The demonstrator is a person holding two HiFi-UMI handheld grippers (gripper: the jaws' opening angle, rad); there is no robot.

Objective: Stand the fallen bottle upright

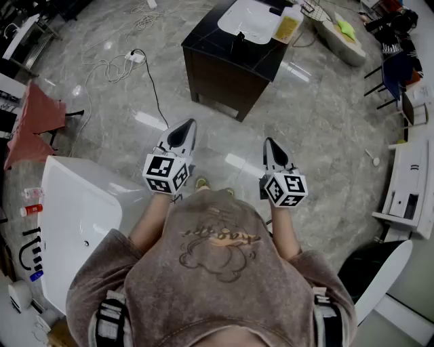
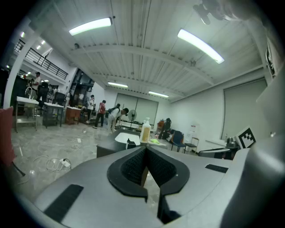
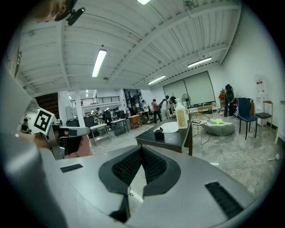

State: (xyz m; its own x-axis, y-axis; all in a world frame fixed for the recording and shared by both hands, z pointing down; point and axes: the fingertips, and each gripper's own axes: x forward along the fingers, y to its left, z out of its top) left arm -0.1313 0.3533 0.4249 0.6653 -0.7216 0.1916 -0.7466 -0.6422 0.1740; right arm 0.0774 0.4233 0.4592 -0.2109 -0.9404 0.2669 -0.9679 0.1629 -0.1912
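A pump bottle (image 1: 287,27) with yellow liquid is on the far right corner of a dark table (image 1: 224,64), beside a white basin (image 1: 249,20). In both gripper views the bottle (image 2: 145,131) (image 3: 181,116) looks upright. A small dark object (image 1: 239,36) sits at the basin's near edge. My left gripper (image 1: 188,125) and right gripper (image 1: 268,142) hover side by side over the floor, well short of the table and pointing towards it. The left gripper's jaws (image 2: 145,149) meet at the tips with nothing between them, and so do the right gripper's (image 3: 141,148).
A white tub (image 1: 74,217) stands close at my left, with a red cloth (image 1: 34,125) beyond it. A power strip and cable (image 1: 135,57) lie on the marble floor left of the table. A grey cushion (image 1: 339,30) and chairs (image 1: 393,74) are at the far right.
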